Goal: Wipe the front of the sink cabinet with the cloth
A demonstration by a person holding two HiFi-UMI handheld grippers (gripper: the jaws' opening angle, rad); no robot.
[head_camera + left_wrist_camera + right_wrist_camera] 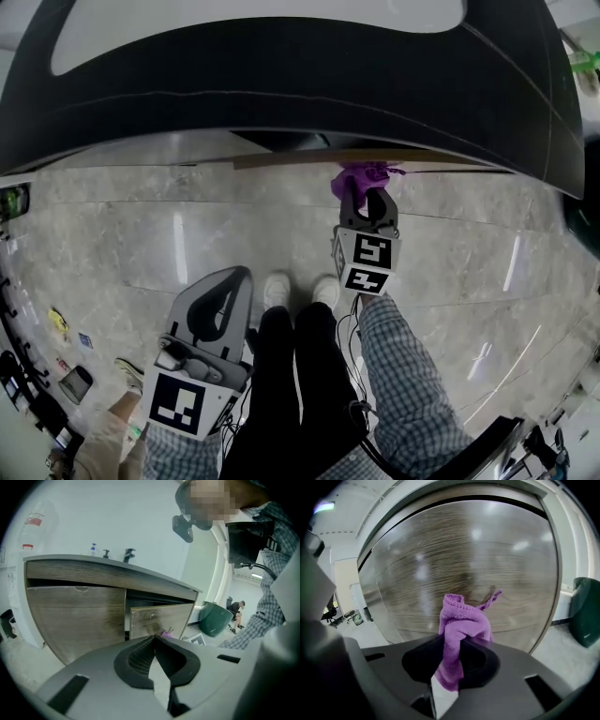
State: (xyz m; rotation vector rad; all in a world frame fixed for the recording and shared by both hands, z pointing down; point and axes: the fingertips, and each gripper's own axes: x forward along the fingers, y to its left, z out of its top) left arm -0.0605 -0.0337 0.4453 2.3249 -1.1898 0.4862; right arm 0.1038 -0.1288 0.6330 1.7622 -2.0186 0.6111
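The sink cabinet has a wood-grain front under a dark countertop. One door stands ajar. My right gripper is shut on a purple cloth, which bunches out past the jaws. In the right gripper view the cloth is held close before the wood-grain door front; I cannot tell whether it touches. My left gripper hangs low at the left, away from the cabinet. Its jaws meet at the tips in the left gripper view, where the left gripper holds nothing.
A dark green bin stands right of the cabinet. A person sits far behind it. A faucet and a small bottle stand on the counter. Small items lie along the left floor edge. The wearer's shoes are on the marble floor.
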